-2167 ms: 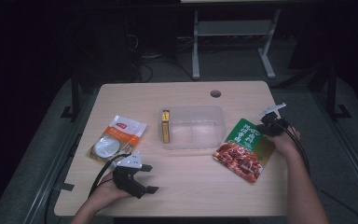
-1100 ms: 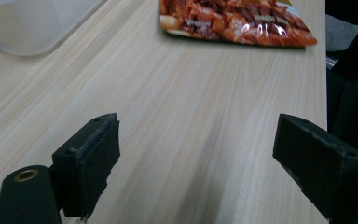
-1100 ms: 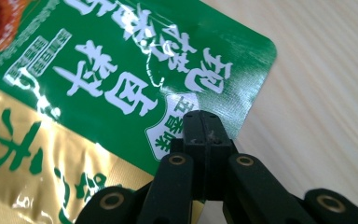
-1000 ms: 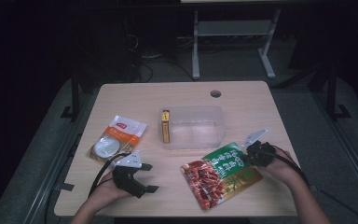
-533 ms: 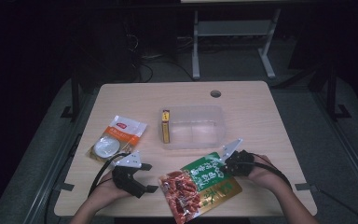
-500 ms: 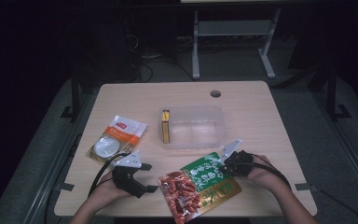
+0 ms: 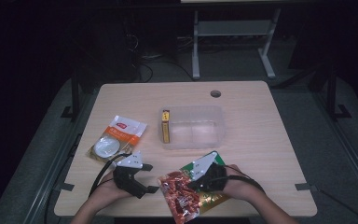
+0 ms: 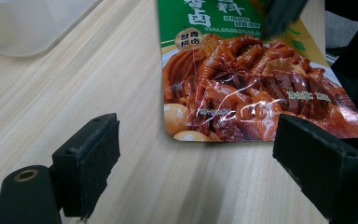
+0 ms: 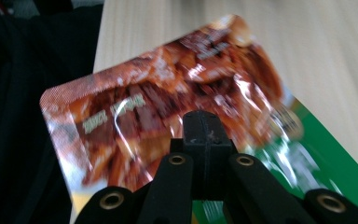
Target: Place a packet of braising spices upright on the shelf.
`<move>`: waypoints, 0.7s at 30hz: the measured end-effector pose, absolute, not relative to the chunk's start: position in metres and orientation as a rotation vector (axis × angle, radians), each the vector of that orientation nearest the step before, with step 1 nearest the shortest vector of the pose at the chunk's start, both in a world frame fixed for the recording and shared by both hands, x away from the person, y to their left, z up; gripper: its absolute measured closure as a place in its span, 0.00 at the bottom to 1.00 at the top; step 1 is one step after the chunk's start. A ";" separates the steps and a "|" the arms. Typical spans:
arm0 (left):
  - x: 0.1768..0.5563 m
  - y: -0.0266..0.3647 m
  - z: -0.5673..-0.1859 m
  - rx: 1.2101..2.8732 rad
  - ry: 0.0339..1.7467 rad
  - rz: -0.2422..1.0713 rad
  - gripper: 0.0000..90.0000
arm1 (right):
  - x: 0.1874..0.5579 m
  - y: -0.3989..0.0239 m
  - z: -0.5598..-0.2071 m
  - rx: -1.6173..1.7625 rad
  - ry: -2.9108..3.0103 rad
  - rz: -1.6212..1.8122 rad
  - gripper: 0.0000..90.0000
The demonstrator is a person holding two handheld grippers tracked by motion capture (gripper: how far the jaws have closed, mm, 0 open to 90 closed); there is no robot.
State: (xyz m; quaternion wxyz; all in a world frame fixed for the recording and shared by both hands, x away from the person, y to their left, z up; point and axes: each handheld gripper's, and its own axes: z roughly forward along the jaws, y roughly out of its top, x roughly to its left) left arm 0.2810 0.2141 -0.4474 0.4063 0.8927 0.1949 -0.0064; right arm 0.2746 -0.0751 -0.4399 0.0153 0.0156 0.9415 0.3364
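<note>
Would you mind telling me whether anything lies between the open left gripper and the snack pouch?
Nothing visible does: bare table separates the left gripper from the pouch, whose near edge lies just ahead of its open fingers. The right gripper holds the pouch.

High view: we look forward and down from above the near edge, far enough to take in the whole table (image 7: pixel 261 140) and the floor beyond. Left gripper view: we sit low and close behind the left gripper (image 8: pixel 205 154), facing along the tabletop at the snack pouch (image 8: pixel 251 88). Right gripper view: we look from very near, down along the right gripper (image 9: pixel 204 135) onto that pouch (image 9: pixel 135 112). All three views share the pouch (image 7: pixel 186 193) at the table's near edge
</note>
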 end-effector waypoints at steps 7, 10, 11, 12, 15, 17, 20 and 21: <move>0.282 0.214 -0.449 2.249 0.488 -0.022 0.16 | 0.274 -0.053 -0.454 -0.021 2.941 0.959 1.00; 0.281 0.213 -0.449 2.247 0.492 -0.027 0.16 | 0.276 -0.051 -0.455 -0.009 2.899 0.938 1.00; 0.281 0.213 -0.449 2.253 0.486 -0.023 0.16 | 0.277 -0.050 -0.456 -0.001 2.889 0.937 1.00; 0.281 0.212 -0.449 2.254 0.485 -0.021 0.16 | 0.279 -0.050 -0.456 0.009 2.877 0.940 1.00; 0.281 0.212 -0.448 2.253 0.487 -0.016 0.16 | 0.282 -0.047 -0.457 0.037 2.845 0.935 1.00; 0.282 0.212 -0.448 2.255 0.486 -0.010 0.16 | 0.283 -0.043 -0.457 0.059 2.821 0.928 1.00; 0.283 0.210 -0.446 2.246 0.496 0.003 0.16 | 0.285 -0.042 -0.456 0.084 2.814 0.953 1.00; 0.284 0.208 -0.445 2.239 0.504 0.012 0.16 | 0.287 -0.045 -0.455 0.099 2.809 0.973 1.00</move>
